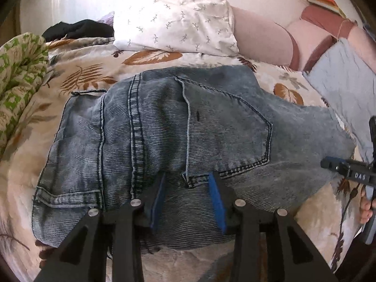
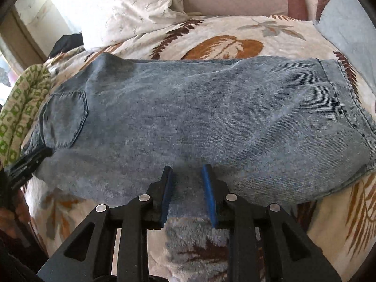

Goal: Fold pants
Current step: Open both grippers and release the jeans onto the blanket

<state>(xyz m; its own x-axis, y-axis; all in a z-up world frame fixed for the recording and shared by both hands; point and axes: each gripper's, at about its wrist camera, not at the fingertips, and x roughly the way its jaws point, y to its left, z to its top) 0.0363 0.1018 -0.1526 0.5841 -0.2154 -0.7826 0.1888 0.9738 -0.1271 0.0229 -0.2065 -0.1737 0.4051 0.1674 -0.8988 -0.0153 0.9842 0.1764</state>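
1. One pair of jeans (image 1: 164, 129), lying on the bed.
2. Two back pockets on it: one full (image 1: 225, 127), the other (image 1: 68, 197) only partly seen at the edge.
3. Two claws: the left claw (image 1: 188, 195) and the right claw (image 2: 186, 188), each with two blue pads.
4. One white pillow (image 1: 174, 16) with a small sprig print.
5. One leaf-print blanket (image 2: 223, 42) under the jeans.
6. One green-patterned cloth (image 1: 21, 70), bunched at the side.
7. One dark garment (image 1: 77, 29) beyond it.
8. One grey-blue cushion (image 1: 345, 89).
9. A small stack of books (image 1: 324, 2); how many I cannot tell.
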